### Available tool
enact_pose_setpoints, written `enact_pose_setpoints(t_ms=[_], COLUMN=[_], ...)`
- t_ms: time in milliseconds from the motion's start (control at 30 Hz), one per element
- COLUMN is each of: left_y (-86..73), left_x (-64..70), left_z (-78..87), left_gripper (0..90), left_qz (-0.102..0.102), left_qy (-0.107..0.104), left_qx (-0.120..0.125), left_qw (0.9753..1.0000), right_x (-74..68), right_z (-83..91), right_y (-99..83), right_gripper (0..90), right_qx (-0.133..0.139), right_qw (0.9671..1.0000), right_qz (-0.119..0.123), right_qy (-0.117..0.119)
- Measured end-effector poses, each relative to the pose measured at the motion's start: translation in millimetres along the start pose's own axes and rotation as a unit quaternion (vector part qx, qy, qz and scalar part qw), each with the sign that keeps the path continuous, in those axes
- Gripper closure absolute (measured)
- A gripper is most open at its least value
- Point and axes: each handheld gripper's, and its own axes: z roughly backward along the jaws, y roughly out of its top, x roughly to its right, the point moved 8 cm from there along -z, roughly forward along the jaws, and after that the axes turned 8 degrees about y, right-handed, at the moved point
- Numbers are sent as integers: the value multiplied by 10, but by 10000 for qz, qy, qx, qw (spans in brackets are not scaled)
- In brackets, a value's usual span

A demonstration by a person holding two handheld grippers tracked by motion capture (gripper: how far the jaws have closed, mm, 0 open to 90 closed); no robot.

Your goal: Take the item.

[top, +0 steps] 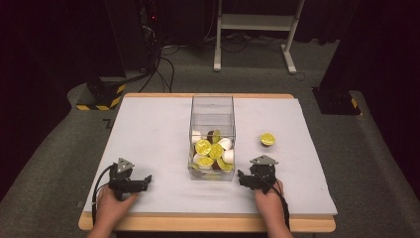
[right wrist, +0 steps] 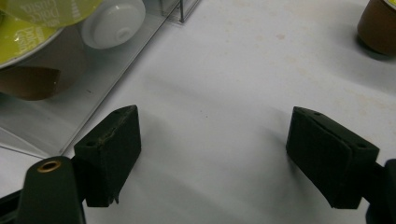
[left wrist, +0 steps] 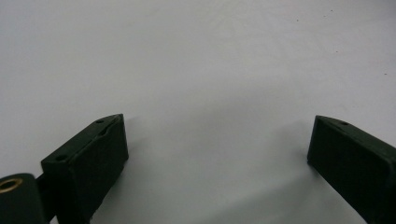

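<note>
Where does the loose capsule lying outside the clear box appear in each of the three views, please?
High view: the loose capsule sits on the white mat, right of the clear box and ahead of the right gripper.
Left gripper view: not in this picture.
Right gripper view: its brown side shows at the top right corner.
Shared landmark: the clear box.

1. My desk (top: 148,129) has a pale grey top with a wooden edge.
2. Grey carpet (top: 376,163) covers the floor around it.
3. A white metal frame (top: 255,22) stands behind the desk.
4. Black cables (top: 163,69) run past a yellow-and-black striped base (top: 101,96).
5. The far room lies dark.
</note>
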Motion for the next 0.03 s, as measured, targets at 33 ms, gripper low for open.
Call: enact_pose_setpoints(t_ms=[33], left_y=[2], left_x=[2], left_z=[-2], left_gripper=[51], left_qz=[20], left_qy=[1], left_qx=[13], left_qw=[10000], right_x=[0], right_z=[0], right_y=[0], right_gripper=[181], right_qx=[0], right_qw=[10000], right_qz=[0], right_qy=[0])
